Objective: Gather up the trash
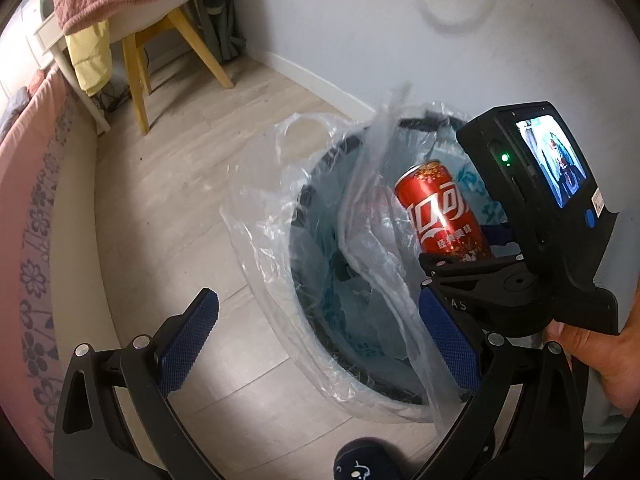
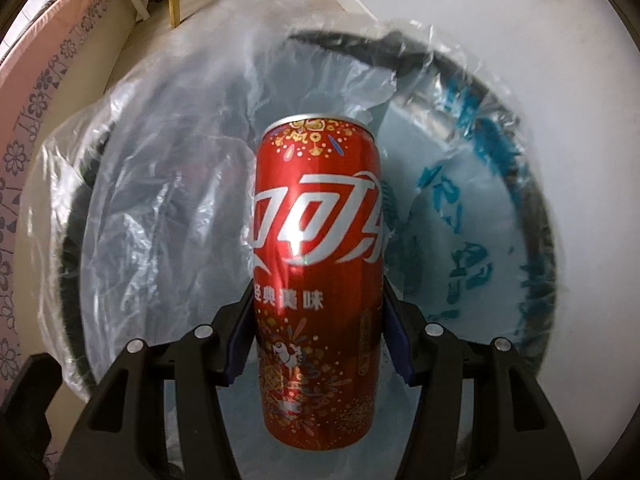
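hidden stuff: bottom of the trash bin (image 1: 308,200) is lost under its crumpled clear plastic liner (image 1: 260,224); blue print on the liner is too smeared to read. The bin's far rim looks blurry in the right wrist view.
can: red Coca-Cola can (image 2: 318,280), white Chinese lettering, gold festive pattern, no dents I can spot. Held over the bin's mouth.
right gripper (image 2: 318,344): pinching the can's lower half, a blue pad on each side, can sticking out past the fingertips.
left gripper (image 1: 316,344): spread wide, nothing between its jaws, pointed at the bin with the can ahead and to its right.
hand (image 1: 600,360): only partly in frame, wrapped around the right gripper's handle.
room: pale wood-look floor (image 1: 160,208), grey wall behind the bin, wooden chair (image 1: 160,48) piled with pink and yellow fabric far beyond the left gripper.
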